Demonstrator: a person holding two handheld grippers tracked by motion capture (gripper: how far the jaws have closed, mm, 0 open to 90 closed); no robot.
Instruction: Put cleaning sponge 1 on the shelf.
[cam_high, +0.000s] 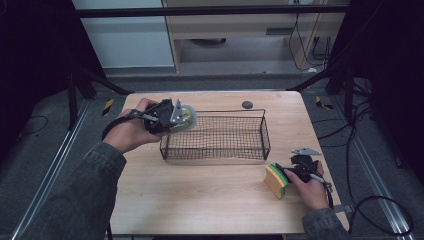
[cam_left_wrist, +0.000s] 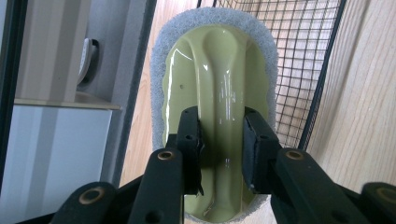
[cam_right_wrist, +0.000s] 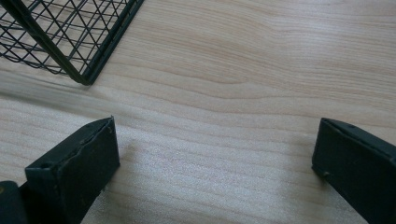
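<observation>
A: Scrubber (cam_left_wrist: 215, 88) up in the air, why?
B: The left hand-held gripper (cam_left_wrist: 220, 151) pinches its ridge, lifting it by the basket (cam_high: 216, 137) corner, maybe to drop it in.
A: And the right hand-held gripper (cam_right_wrist: 215, 158)?
B: Wide open, holding nothing, low over the tabletop (cam_high: 200, 190) beside the sponge (cam_high: 276, 181).

Light wooden table (cam_high: 200, 200): a rectangular black wire mesh basket (cam_high: 216, 135) is being borne near its middle. A pale green, grey-padded oval scrubber (cam_high: 186, 118) is being held by the left black handheld gripper (cam_high: 172, 117) over the basket's left end. A yellow-and-green layered sponge (cam_high: 275, 180) is being kept just beside the right black handheld gripper (cam_high: 295, 172), near the table's right edge. A small dark round disc (cam_high: 247, 104) is lying behind the basket.
</observation>
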